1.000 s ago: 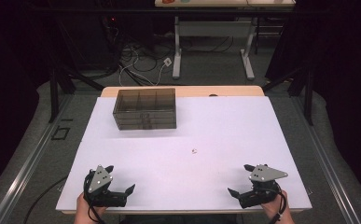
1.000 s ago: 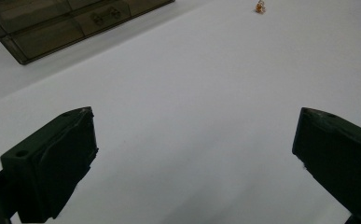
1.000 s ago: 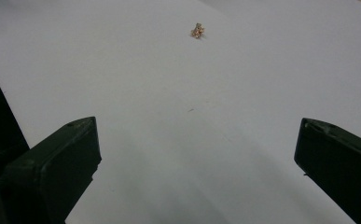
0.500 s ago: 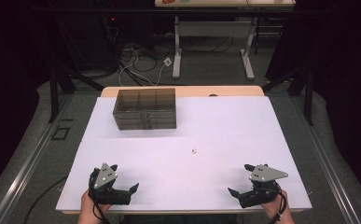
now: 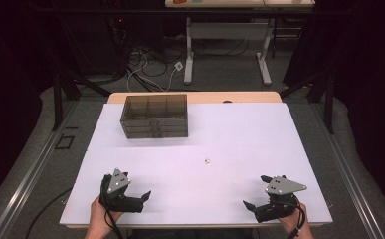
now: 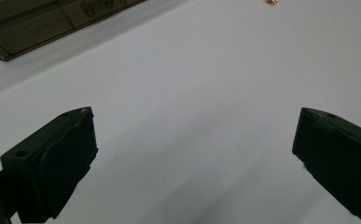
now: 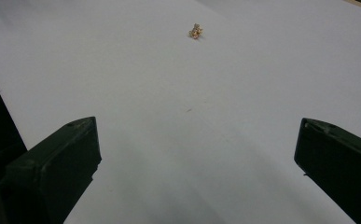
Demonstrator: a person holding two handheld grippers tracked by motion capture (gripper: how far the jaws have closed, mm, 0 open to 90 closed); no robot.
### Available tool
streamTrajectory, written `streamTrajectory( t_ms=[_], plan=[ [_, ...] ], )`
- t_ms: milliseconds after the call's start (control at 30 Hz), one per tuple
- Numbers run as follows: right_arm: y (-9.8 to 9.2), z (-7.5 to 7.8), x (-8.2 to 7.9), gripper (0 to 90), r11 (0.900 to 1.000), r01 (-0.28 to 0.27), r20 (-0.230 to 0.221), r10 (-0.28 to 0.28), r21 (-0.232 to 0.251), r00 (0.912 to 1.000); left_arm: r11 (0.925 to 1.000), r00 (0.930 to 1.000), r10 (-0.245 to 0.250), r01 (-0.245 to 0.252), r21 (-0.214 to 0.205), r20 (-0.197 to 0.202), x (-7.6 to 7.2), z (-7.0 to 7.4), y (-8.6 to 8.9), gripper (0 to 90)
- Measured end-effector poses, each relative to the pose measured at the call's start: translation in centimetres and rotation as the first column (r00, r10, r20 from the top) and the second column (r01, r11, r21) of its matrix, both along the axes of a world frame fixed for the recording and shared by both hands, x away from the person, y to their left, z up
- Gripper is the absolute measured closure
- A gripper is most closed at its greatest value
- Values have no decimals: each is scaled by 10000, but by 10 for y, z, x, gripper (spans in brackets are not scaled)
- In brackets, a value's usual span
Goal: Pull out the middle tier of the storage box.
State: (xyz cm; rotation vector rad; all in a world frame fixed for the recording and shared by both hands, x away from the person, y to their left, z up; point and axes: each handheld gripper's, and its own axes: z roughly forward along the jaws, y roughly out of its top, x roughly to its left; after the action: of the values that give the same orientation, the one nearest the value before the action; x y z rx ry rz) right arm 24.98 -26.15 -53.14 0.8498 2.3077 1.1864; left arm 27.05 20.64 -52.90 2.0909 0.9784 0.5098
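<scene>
A tiny gold-coloured trinket [image 5: 207, 161] lies alone near the middle of the white table [image 5: 240, 134]; it also appears at the top of the right gripper view [image 7: 196, 31] and at the top edge of the left gripper view [image 6: 272, 1]. My left gripper [image 5: 141, 198] rests open at the front left, held by a hand, its jaws wide apart over bare table [image 6: 192, 140]. My right gripper [image 5: 257, 191] sits open at the front right, jaws also spread and holding nothing. A smoky transparent drawer box [image 5: 154, 115] stands at the back left [image 6: 38, 21].
Beyond the table's far edge, a desk frame [image 5: 227, 45] and loose cables [image 5: 145, 64] stand on the grey floor. Black stand legs [image 5: 63, 84] flank the table on the left and right. A wooden strip [image 5: 200, 97] lines the far edge.
My left gripper has shifted a little to the right and turned, its jaws now pointing more to the right. The right gripper has stayed put.
</scene>
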Motion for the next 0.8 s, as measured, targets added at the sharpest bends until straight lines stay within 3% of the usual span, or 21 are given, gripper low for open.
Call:
streamTrajectory(
  t_ms=[800],
  plan=[
    [0, -2, 1, 0, 10000, 69, -73, -69, 11, 10000, 9997, 9966, 165, -180, -180, -803, 44, 10, -7, 0]
  ],
)
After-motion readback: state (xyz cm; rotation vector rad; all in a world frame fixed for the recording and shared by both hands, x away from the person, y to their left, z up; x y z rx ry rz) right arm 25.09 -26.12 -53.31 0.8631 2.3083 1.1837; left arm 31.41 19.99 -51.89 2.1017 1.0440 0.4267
